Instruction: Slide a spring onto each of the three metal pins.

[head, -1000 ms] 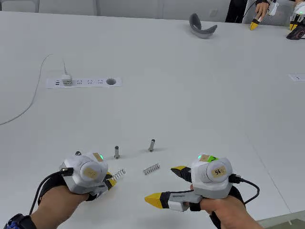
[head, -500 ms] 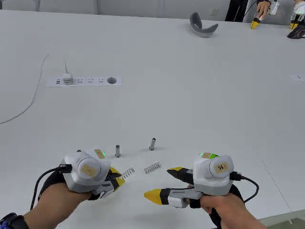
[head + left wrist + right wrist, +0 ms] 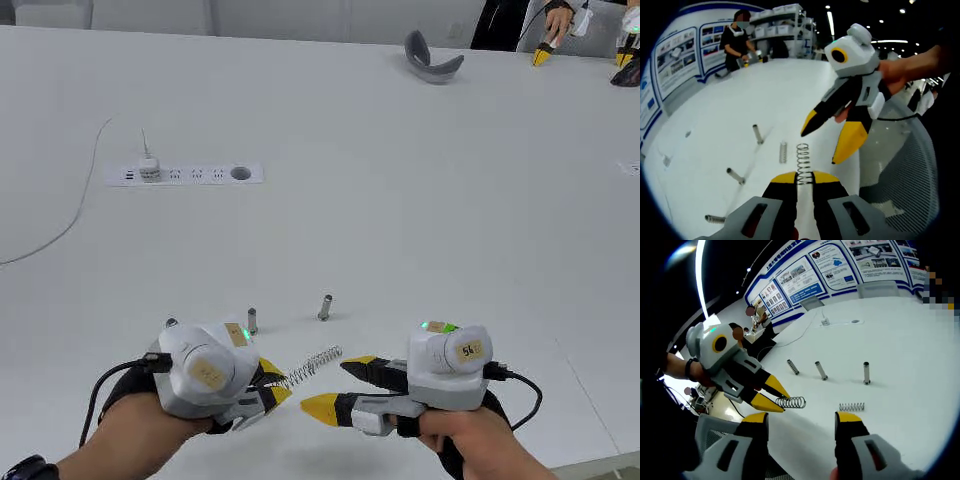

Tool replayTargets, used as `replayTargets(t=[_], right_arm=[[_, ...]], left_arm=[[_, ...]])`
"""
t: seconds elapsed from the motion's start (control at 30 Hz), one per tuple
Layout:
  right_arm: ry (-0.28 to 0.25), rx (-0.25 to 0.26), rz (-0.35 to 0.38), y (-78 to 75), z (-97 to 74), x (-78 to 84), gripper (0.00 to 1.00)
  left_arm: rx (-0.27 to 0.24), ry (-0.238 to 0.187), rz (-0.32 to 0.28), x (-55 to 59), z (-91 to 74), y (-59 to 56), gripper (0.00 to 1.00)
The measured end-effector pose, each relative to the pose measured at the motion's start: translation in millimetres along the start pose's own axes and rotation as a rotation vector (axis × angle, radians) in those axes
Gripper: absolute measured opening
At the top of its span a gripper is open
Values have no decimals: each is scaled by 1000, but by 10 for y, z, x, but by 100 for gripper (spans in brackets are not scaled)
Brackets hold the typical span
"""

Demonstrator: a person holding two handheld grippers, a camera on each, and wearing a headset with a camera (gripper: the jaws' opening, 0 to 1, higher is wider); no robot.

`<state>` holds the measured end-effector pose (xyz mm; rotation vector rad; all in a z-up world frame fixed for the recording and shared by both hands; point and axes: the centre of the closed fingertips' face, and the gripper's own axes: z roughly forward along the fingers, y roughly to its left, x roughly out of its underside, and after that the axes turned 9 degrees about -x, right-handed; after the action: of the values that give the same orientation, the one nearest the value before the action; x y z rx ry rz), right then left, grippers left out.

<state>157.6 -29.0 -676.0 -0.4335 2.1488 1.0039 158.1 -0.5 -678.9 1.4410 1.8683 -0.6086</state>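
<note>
White table: left gripper, shifted right since earlier, fingers pinching spring; right gripper fingers spread.

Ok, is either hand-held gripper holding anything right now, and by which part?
The left hand-held gripper pinches a spring by its near end, and the rest sticks out ahead. The right hand-held gripper is open and holds nothing.
</note>
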Motion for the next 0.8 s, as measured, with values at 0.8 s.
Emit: replayTargets(t=[0.8], right_arm=[[-101,-115,194,152,10,-26,23]], left_arm=[[60,-16,82,-112,21,-200,10]])
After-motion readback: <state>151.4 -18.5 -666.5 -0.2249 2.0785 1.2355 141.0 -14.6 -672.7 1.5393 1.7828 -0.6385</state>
